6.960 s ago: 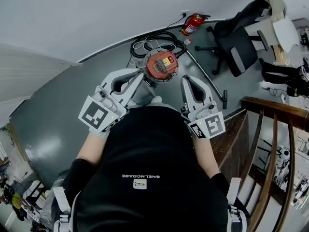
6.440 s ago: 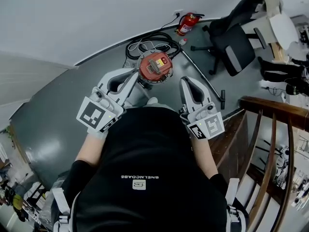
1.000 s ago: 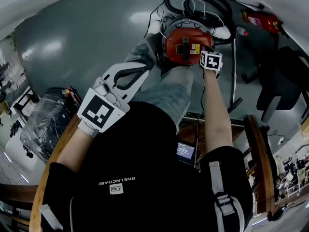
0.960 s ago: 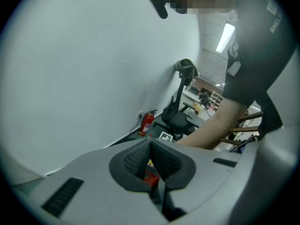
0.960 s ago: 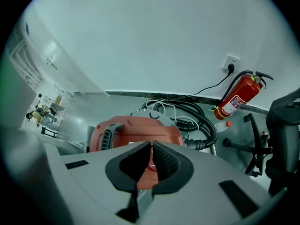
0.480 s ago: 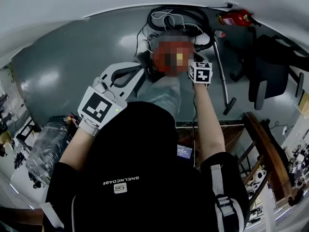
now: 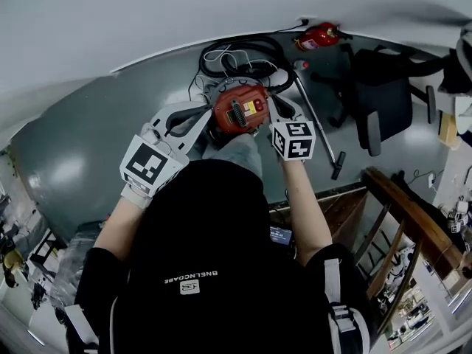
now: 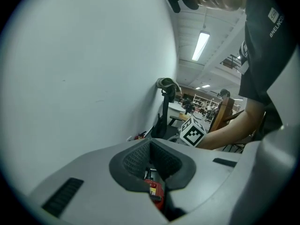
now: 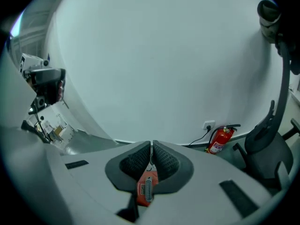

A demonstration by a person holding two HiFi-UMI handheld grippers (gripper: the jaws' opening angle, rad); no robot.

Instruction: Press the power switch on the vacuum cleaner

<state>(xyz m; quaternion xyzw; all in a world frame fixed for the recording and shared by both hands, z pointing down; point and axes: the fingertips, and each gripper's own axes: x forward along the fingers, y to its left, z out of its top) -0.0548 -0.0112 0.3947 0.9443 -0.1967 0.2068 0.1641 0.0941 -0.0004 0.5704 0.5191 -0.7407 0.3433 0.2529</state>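
The vacuum cleaner [image 7: 240, 110] stands on the grey floor, a round canister with a red top, a black ribbed handle and a yellow label. My right gripper [image 7: 273, 106] is shut and empty, its tips at the red top's right edge; whether they touch it I cannot tell. The left gripper [image 7: 212, 116] is also shut and empty, close to the top's left side. In the left gripper view the left gripper [image 8: 150, 141] has its pads together, and a strip of the red vacuum cleaner [image 8: 155, 192] shows below. The right gripper [image 9: 152, 145] likewise has the red vacuum cleaner [image 9: 146, 189] beneath it.
A black hose and white cable [image 7: 240, 53] coil behind the vacuum, and a metal wand [image 7: 318, 127] lies to its right. A red fire extinguisher [image 7: 318, 35] and a dark office chair [image 7: 380, 98] stand by the wall. A wooden railing [image 7: 394, 216] is at lower right.
Seven seconds ago both grippers hung near my body; the right one has since reached to the vacuum's top. In the last half second it has drawn back slightly toward me.
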